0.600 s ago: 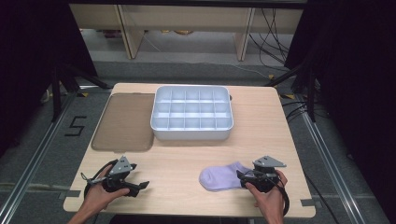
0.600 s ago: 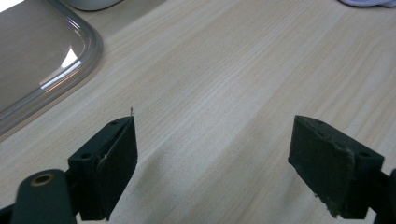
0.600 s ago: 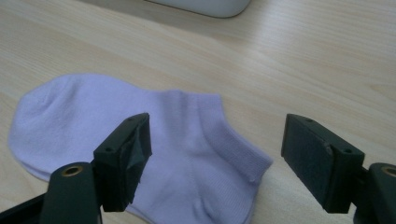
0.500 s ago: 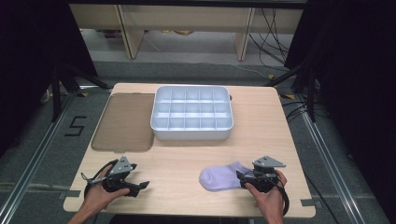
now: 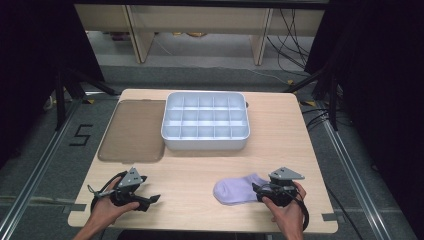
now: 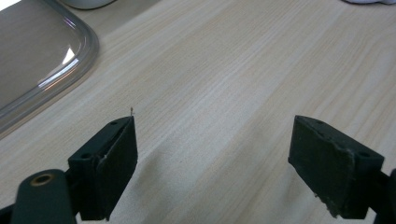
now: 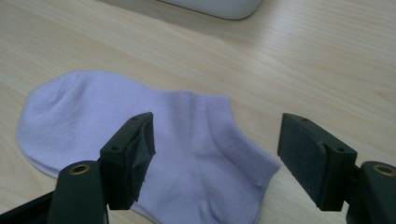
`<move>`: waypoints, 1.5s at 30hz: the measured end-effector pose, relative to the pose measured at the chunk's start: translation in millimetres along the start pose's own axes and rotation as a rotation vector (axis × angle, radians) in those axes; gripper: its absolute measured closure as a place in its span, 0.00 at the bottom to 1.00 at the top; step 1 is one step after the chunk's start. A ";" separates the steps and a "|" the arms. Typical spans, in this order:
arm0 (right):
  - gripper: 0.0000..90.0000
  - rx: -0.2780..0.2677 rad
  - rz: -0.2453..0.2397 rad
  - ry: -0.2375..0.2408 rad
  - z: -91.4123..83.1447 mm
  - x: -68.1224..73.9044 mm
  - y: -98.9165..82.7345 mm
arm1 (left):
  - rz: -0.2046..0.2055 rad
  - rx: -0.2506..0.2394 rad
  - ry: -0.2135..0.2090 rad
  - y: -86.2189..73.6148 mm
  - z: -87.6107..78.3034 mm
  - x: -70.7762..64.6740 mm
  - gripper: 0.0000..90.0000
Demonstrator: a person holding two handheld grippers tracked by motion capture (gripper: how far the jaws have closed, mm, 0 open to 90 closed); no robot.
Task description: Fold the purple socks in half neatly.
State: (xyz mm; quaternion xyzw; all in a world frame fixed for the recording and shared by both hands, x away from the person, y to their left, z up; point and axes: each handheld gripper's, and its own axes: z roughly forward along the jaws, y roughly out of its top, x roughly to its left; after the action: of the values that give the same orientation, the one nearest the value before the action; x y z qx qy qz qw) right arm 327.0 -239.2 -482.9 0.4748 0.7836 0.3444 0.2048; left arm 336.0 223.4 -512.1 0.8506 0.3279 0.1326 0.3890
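Lilac sock (image 5: 238, 189) lies flat on the bench (image 5: 280, 150), near the front edge, right of centre. Right tongs (image 5: 258, 191) sit at its cuff end, jaws spread wide and not pressing on anything; in the right gripper view the sock (image 7: 154, 140) lies beneath and between the jaws, cuff edge nearest the camera, toe pointing away to the left. Nothing gripped.

Left tongs (image 5: 152, 199) are well apart from the sock, at the front left of the bench, also released; the left gripper view shows bare wood between the jaws.

Surroundings:
- White compartment tray (image 5: 205, 142), gridded, at the middle rear of the bench. All cells look empty from the high view. Its front wall sits beyond the sock with bare bench between them.
- Tinted clear lid (image 5: 132, 130) lies flat just to the left of the tray, touching or nearly touching it; can't tell which. Its rounded corner (image 6: 70, 56) shows at the upper left of the left gripper view.

Bench surface between sock and tray is unobstructed. Cables trail from both tongs toward the person's hands at the front edge.
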 end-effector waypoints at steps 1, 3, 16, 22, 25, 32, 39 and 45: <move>0.32 -0.016 -0.024 -0.006 0.7 -0.8 0.2 | 0.000 0.000 0.000 0.0 0.0 0.0 0.16; 0.35 -0.013 0.009 0.022 0.3 1.7 1.2 | 0.014 0.014 0.008 0.1 -0.4 1.0 0.17; 0.53 -0.032 -0.022 0.145 0.4 23.6 8.6 | -0.003 0.014 -0.006 -0.1 0.9 -0.6 0.16; 0.74 -0.038 -0.061 0.175 0.8 35.5 11.4 | -0.001 0.014 -0.003 -0.2 1.4 -0.8 0.16; 0.81 -0.018 -0.071 0.170 1.4 38.4 11.2 | 0.022 0.016 -0.003 0.4 1.0 0.1 0.16; 0.96 -0.005 -0.146 0.184 8.9 46.3 12.9 | 0.010 0.016 0.002 0.4 1.6 -0.1 0.17; 1.00 0.064 -0.174 0.201 19.2 56.9 17.1 | -0.018 0.000 0.000 0.3 2.7 -0.1 0.17; 1.00 0.112 -0.210 0.173 27.8 56.8 16.3 | -0.006 0.016 0.002 0.8 1.6 1.8 0.17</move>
State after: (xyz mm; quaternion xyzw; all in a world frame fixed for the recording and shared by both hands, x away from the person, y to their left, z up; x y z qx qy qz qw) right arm 328.4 -174.2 -489.5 0.3696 0.8615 0.3167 0.1447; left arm 338.5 223.3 -512.7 0.8526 0.3318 0.1296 0.3823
